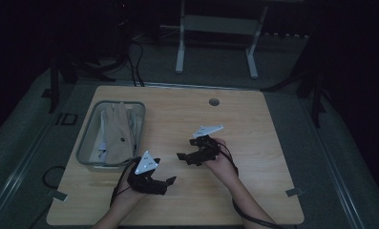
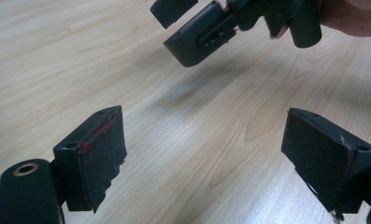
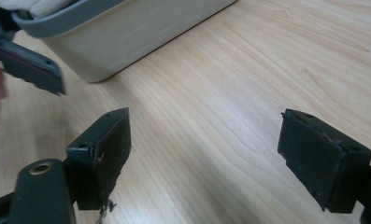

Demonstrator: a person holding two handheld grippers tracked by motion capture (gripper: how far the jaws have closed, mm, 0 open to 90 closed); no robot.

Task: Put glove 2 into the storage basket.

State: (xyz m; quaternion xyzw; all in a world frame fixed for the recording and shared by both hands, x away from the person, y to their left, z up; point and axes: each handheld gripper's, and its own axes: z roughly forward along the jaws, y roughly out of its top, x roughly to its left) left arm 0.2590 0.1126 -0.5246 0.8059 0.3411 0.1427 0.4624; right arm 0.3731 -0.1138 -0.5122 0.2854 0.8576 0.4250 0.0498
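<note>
wooden table (image 1: pixel 254 143) carries 1 grey bin (image 1: pixel 89 138) at its left side, and a beige glove (image 1: pixel 118 131) lies inside the bin, draped lengthwise over some pale items beneath it. that glove is the nearest thing to work on.

left gripper (image 1: pixel 170 181) – held low over the table just beside the bin's near right corner, jaws spread wide, nothing between them. in the left gripper view only bare wood lies between the 2 pads (image 2: pixel 96 158).

right gripper (image 1: pixel 181 156) – held near the table's middle, aimed toward the left one and the bin, jaws likewise spread and empty. the right gripper view has the bin wall (image 3: pixel 127 32) ahead at upper left and bare wood between the jaws.

hazards, as judged from this position:

1. collision. the 2 grippers face each other at close range; if both go for the bin together, jaws or trailing cables may foul each other.
2. bin displacement. the bin looks light and is not fixed; a jaw that catches the rim could push or tip it.
3. wrong pick. the glove rests on other items, so a deep bite could take those up too, while a shallow one could let the limp fabric slip out.
4. poor light. the room is dim, making fabric edges hard to judge.
</note>
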